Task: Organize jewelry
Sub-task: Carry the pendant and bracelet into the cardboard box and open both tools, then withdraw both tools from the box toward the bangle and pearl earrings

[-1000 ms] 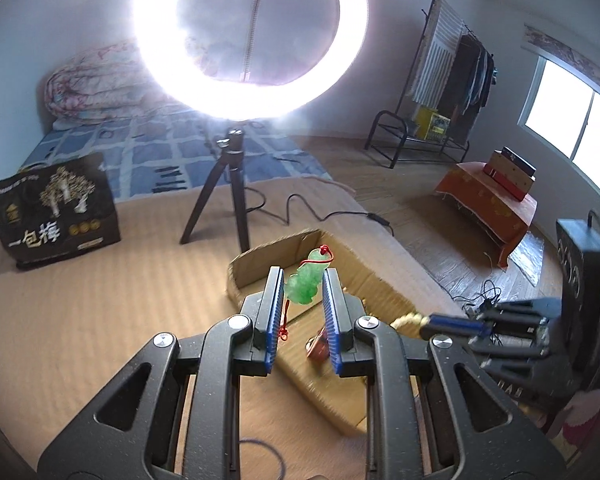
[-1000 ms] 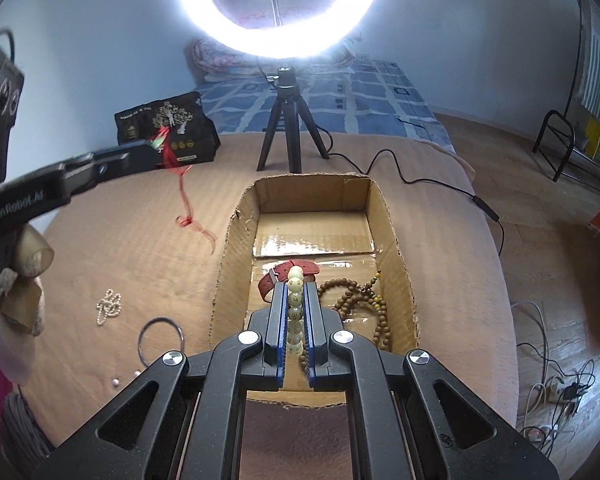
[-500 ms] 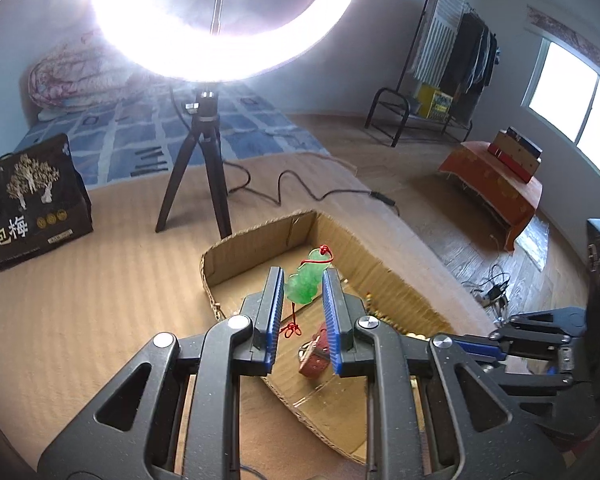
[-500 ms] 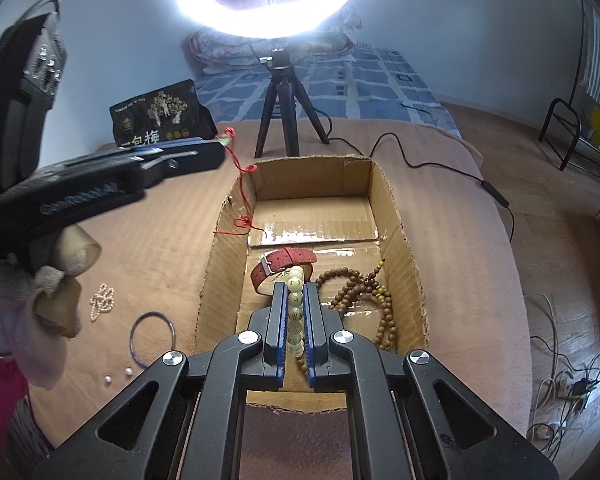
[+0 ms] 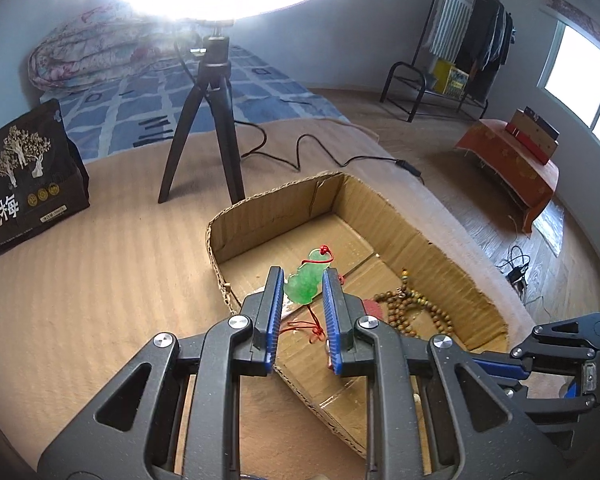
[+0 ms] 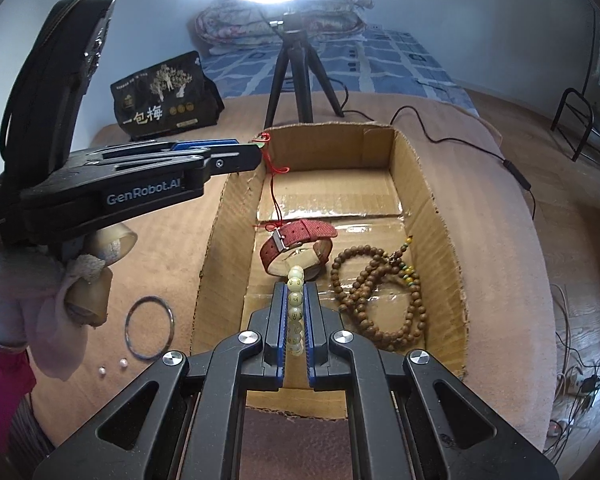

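Observation:
My left gripper (image 5: 301, 280) is shut on a green jade pendant (image 5: 305, 283) with a red cord (image 6: 275, 196) that hangs down into the open cardboard box (image 6: 436, 216). It shows in the right wrist view (image 6: 260, 151) over the box's left wall. My right gripper (image 6: 295, 300) is shut on a pale bead bracelet (image 6: 295, 312), held over the box's near end. A red watch (image 6: 300, 246) and a brown bead necklace (image 6: 376, 292) lie inside the box.
A metal bangle (image 6: 150, 328) and two loose pearls (image 6: 112, 366) lie on the tan mat left of the box. A ring light tripod (image 6: 296, 76) and a black bag (image 6: 164, 98) stand behind the box. A cable (image 6: 452, 140) runs along the right.
My left gripper has carried the pendant rightward to over the box, and its cord now hangs inside. My right gripper has moved forward with the bracelet.

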Available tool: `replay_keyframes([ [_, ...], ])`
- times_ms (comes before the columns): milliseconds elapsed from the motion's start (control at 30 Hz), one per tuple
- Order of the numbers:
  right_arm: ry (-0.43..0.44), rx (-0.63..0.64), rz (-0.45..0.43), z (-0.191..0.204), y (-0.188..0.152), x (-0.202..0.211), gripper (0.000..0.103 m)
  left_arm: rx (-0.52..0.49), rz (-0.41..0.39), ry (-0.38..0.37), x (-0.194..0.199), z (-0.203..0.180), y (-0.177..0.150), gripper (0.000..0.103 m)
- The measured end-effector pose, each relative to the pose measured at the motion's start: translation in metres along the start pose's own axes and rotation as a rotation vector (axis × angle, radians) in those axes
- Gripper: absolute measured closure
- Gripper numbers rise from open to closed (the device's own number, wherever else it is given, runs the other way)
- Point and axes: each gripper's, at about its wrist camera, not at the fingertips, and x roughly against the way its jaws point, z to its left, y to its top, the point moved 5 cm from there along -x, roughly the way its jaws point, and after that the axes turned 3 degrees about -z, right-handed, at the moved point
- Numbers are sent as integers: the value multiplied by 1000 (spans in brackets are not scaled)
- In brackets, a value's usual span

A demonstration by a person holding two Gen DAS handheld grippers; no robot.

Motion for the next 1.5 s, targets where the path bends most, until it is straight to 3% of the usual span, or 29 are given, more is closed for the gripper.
replay_keyframes([
  [567,4,-14,30,1,-4,-8,96,-17,32,35,-6,1,-4,84],
  [600,2,-14,32,1,-4,-8,94,-16,34,35,-6,1,-4,84],
  [667,-4,-14,31,1,-4,-7,73,-15,37,37,-5,1,-4,79],
  [767,-20,-9,9,1,-2,-1,56,-13,24,35,1,1,-2,70],
  [1300,-38,9,-9,17,-1,20,54,-27,-12,42,43,6,-4,70],
  [1500,-36,34,-31,33,-1,33,44,-39,-33,55,70,13,-7,70],
])
